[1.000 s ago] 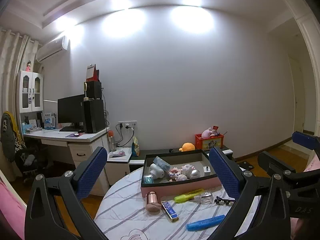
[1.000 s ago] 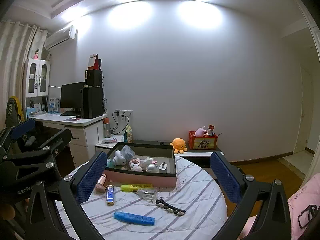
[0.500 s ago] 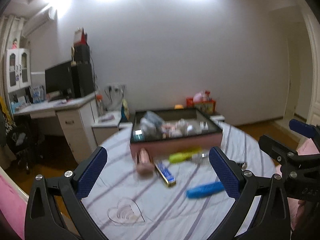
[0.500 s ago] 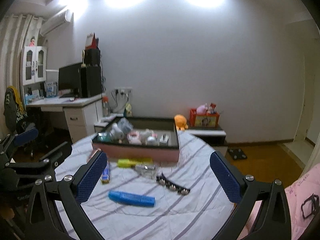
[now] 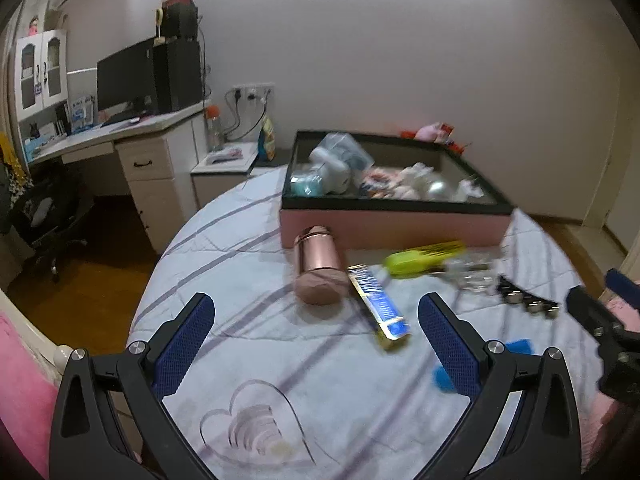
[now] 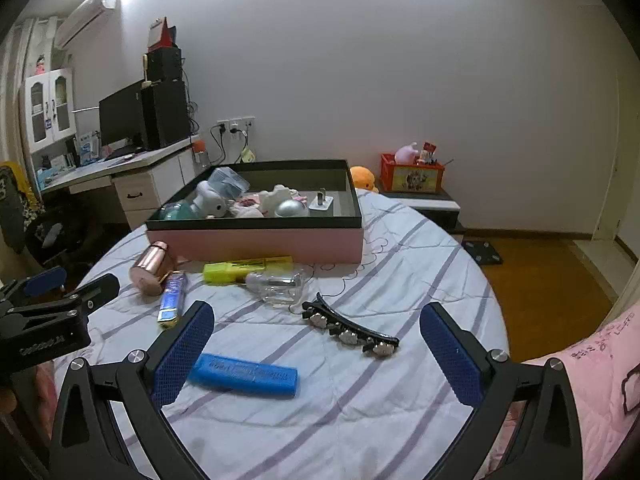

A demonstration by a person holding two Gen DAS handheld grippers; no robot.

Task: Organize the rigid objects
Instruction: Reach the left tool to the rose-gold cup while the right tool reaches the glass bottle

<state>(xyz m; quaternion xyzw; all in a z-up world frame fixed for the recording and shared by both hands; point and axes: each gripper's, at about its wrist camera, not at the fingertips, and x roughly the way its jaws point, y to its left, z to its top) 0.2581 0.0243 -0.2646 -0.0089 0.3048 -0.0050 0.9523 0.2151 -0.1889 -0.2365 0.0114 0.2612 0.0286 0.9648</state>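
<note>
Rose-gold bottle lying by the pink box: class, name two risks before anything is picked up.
1. The rose-gold bottle lies on its side on soft bedding; a nudge from the open left hand-held gripper may roll it.
2. The clear glass bottle touches the yellow highlighter; lifting one could drag the other.
</note>
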